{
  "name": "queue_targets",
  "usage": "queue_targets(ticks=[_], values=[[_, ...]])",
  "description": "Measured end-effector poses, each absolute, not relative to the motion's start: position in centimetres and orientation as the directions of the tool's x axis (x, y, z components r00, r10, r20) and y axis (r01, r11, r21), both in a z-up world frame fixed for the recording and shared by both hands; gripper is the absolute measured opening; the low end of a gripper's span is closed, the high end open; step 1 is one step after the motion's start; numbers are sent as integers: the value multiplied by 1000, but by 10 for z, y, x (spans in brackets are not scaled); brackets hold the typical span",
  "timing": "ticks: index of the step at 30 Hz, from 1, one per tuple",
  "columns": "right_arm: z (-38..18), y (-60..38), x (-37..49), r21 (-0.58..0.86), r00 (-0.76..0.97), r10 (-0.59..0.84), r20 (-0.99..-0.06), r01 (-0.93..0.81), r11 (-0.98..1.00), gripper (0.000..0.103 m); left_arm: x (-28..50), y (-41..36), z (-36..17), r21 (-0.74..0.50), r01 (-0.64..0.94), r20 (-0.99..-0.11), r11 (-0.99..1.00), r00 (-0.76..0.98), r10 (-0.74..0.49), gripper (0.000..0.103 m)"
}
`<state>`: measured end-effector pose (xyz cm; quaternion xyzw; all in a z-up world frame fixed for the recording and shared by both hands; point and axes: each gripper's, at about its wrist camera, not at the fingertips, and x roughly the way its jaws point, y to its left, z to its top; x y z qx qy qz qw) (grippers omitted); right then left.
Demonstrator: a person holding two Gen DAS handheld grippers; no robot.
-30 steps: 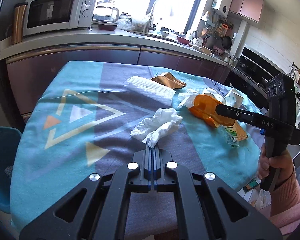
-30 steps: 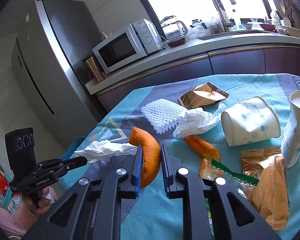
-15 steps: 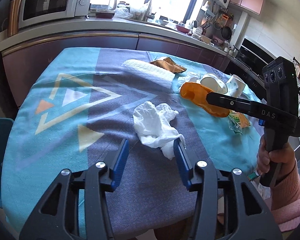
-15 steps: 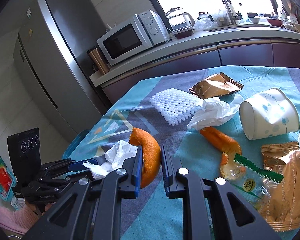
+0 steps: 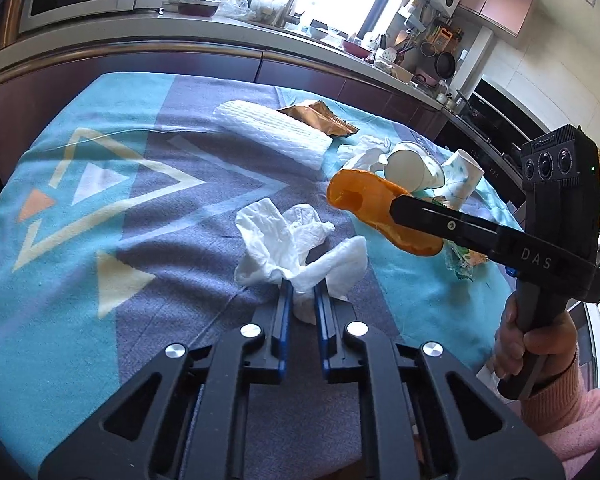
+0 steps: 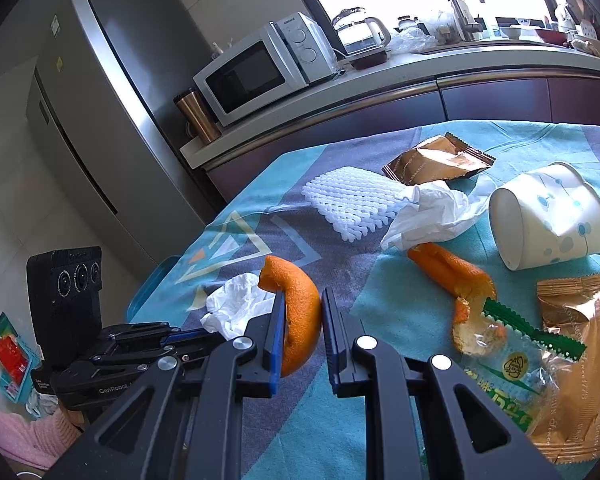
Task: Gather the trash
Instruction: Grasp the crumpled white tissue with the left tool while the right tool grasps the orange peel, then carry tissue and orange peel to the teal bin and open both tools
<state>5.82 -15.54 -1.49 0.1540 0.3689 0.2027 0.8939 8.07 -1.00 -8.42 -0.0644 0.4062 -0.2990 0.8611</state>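
Observation:
A crumpled white tissue (image 5: 276, 236) lies on the grey middle of the patterned tablecloth (image 5: 100, 184). My left gripper (image 5: 301, 286) is closing on its near end, and the blue pads pinch a fold of it. From the right wrist view the same tissue (image 6: 236, 304) shows beside the left gripper (image 6: 204, 334). My right gripper (image 6: 303, 294) is shut on a curved orange peel (image 6: 300, 320) and holds it above the cloth. In the left wrist view that peel (image 5: 364, 200) sticks out past the right gripper (image 5: 396, 206).
Further back lie a white foam net (image 5: 272, 136), a brown wrapper (image 5: 320, 118), a second tissue (image 6: 432, 212), another orange peel (image 6: 448, 268), a tipped paper cup (image 6: 548, 220) and snack wrappers (image 6: 580, 340). A kitchen counter with a microwave (image 6: 260, 68) runs behind the table.
My left gripper opened wide, moved forward and down over the white tissue, then closed onto it. The right gripper kept its hold on the orange peel and stayed almost still.

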Motion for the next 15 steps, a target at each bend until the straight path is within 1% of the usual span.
queue_targets(ticks=[5,15], values=[[-11,-149,58,426,644,491,-587,-269,863,16,72,-4,-76,-324,457,-645,829,534,-546,7],[0,-117,66,434,614,550,-566,-346,832,16,48,43,-50,-272,414,-602,869,632,-489,7]])
